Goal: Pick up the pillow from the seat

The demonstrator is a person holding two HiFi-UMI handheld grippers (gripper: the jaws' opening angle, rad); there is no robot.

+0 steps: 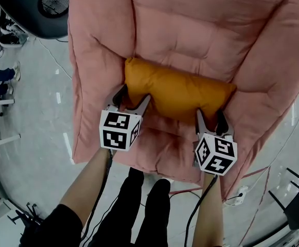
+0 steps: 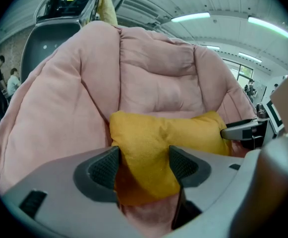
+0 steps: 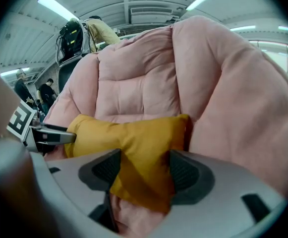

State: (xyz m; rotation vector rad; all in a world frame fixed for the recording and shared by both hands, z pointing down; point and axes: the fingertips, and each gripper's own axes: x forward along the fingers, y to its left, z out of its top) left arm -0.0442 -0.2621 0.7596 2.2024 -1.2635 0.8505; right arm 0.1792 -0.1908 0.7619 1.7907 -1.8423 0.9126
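An orange-yellow pillow (image 1: 175, 89) lies across the seat of a big pink padded chair (image 1: 190, 30). My left gripper (image 1: 134, 98) is at the pillow's left front end, and its jaws stand wide with that end (image 2: 153, 138) between the pads. The fabric fills the gap. My right gripper (image 1: 211, 116) is at the pillow's right front end, and its wide jaws straddle that end (image 3: 134, 138) in the same way. In the left gripper view (image 2: 144, 165) the other gripper's finger (image 2: 240, 130) shows at the right.
The pink cushion's thick side rolls (image 1: 95, 76) rise on both sides of the pillow. A black round device (image 1: 41, 6) stands on the floor at the top left, near bystanders' shoes (image 1: 7, 35). A cable and socket (image 1: 236, 197) lie on the floor at the lower right.
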